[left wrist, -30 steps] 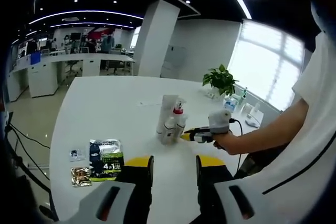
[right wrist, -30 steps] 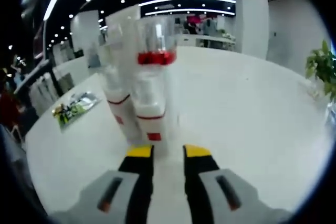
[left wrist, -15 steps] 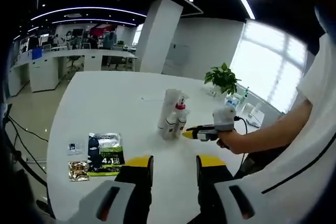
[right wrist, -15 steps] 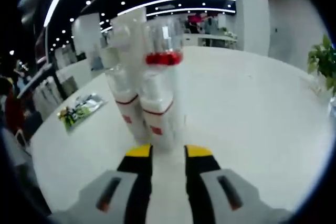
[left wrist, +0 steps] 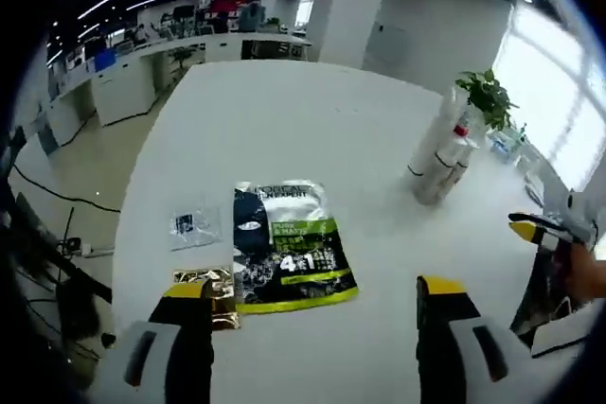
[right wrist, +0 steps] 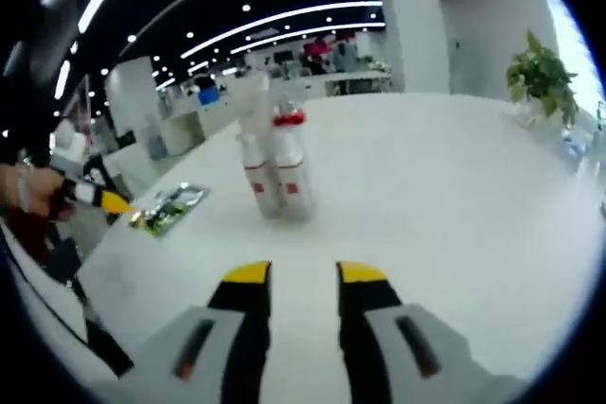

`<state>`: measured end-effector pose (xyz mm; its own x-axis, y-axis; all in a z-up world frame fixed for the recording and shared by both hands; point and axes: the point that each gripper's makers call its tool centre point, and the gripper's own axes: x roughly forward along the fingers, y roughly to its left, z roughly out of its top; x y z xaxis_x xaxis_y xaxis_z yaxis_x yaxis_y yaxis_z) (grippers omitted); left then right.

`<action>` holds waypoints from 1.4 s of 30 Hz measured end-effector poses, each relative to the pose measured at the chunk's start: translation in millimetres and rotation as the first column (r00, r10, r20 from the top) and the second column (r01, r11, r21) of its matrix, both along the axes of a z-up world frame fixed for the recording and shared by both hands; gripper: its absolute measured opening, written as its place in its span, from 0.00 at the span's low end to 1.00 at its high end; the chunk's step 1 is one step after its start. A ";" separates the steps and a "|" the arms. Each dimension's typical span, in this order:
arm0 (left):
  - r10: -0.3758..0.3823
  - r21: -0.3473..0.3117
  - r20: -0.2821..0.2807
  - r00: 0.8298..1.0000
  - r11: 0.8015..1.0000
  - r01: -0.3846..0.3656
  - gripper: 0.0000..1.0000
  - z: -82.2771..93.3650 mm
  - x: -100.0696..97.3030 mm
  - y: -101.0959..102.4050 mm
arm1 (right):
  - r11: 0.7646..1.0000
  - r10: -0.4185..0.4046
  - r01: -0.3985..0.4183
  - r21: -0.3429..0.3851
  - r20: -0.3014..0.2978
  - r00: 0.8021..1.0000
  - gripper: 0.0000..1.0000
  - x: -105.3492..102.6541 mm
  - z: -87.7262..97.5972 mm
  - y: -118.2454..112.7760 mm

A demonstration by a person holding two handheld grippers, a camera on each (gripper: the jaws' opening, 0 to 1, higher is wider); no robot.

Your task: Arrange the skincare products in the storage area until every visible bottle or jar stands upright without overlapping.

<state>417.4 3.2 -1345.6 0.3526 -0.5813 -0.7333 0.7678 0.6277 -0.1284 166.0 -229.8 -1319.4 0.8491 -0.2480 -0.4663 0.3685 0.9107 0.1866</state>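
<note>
So the bottles (right wrist: 275, 172) look sorted: they stand upright in a tight cluster out in the middle of the tabletop (right wrist: 454, 205), touching but not stacked as far as I can tell. Left gripper (left wrist: 312, 300) hangs wide open, empty, over the sachet packs (left wrist: 284, 248) near the table's edge. Right gripper (right wrist: 294, 273) sits nearly closed, holding nothing. I'd guess only those flat packs are left, if they even count.

upright bottles (right wrist: 275, 172) clustered mid-table, bare table (right wrist: 454, 196) all around them, sachets (left wrist: 284, 248) near left gripper (left wrist: 312, 295)
</note>
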 end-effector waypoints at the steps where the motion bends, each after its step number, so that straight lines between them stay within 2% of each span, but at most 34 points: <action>1: -0.011 0.041 0.055 0.998 0.999 0.009 0.99 -4.6 15.0 -5.1 | 1.000 -0.020 0.019 0.009 0.014 1.000 0.25 -4.9 3.8 4.4; 2: -0.019 0.049 0.055 0.998 0.999 0.017 0.98 -8.7 19.2 -9.1 | 1.000 -0.025 0.025 0.011 0.017 1.000 0.25 -6.5 6.0 6.4; 4: -0.019 0.051 0.002 1.000 0.999 0.019 0.99 -21.0 20.4 -20.0 | 0.999 -0.039 0.039 -0.003 0.027 0.999 0.24 -11.2 12.0 8.6; 6: -0.020 0.064 -0.005 1.000 0.998 0.020 1.00 -26.1 20.9 -26.3 | 0.999 -0.052 0.053 -0.013 0.039 0.998 0.24 -16.7 17.5 8.2; 10: -0.013 0.120 0.009 1.000 0.993 0.012 1.00 -37.8 23.6 -23.2 | 0.997 -0.074 0.074 -0.005 0.049 0.996 0.24 -23.0 21.3 5.9; 14: -0.036 0.185 -0.033 0.999 0.982 0.041 0.98 -55.9 13.6 -16.7 | 0.997 -0.072 0.072 -0.003 0.034 0.997 0.24 -26.1 20.8 1.1; 17: -0.041 0.179 -0.048 0.998 0.983 0.049 0.91 -56.5 7.7 -18.5 | 0.998 -0.047 0.048 -0.029 0.047 0.998 0.24 -24.7 29.0 -1.0; 21: -0.027 0.198 -0.067 0.997 0.979 0.040 0.92 -64.2 7.1 -18.3 | 0.999 -0.041 0.043 -0.030 0.047 0.998 0.24 -27.0 29.2 -9.9; 24: -0.038 0.208 -0.056 0.998 0.977 0.049 0.94 -63.8 9.8 -18.1 | 0.998 -0.042 0.044 -0.036 0.051 0.998 0.24 -27.9 30.0 -15.5; 31: 0.006 0.224 -0.069 0.998 0.975 0.010 0.90 -64.1 19.5 -19.6 | 0.999 -0.038 0.040 -0.031 0.062 0.997 0.24 -26.6 33.9 -14.4; 33: 0.016 0.230 -0.075 0.997 0.973 0.002 0.86 -63.8 18.3 -19.6 | 0.999 -0.033 0.035 -0.030 0.061 0.998 0.24 -24.2 31.9 -14.2; 34: 0.017 0.233 -0.076 0.997 0.973 0.001 0.78 -62.2 16.8 -19.9 | 0.999 -0.030 0.032 -0.027 0.058 0.998 0.24 -22.5 30.7 -13.6; 37: 0.015 0.237 -0.079 0.997 0.972 0.004 0.69 -61.4 12.5 -19.6 | 0.999 -0.030 0.032 -0.029 0.064 0.998 0.24 -20.2 30.7 -13.3; 39: -0.014 0.235 -0.072 0.997 0.971 0.030 0.62 -59.5 8.4 -20.5 | 0.999 -0.037 0.039 -0.029 0.076 0.996 0.24 -19.2 32.4 -13.8; 42: -0.018 0.233 -0.062 0.998 0.972 0.032 0.59 -59.1 6.9 -21.9 | 0.998 -0.053 0.055 -0.020 0.089 0.995 0.23 -23.0 34.1 -12.7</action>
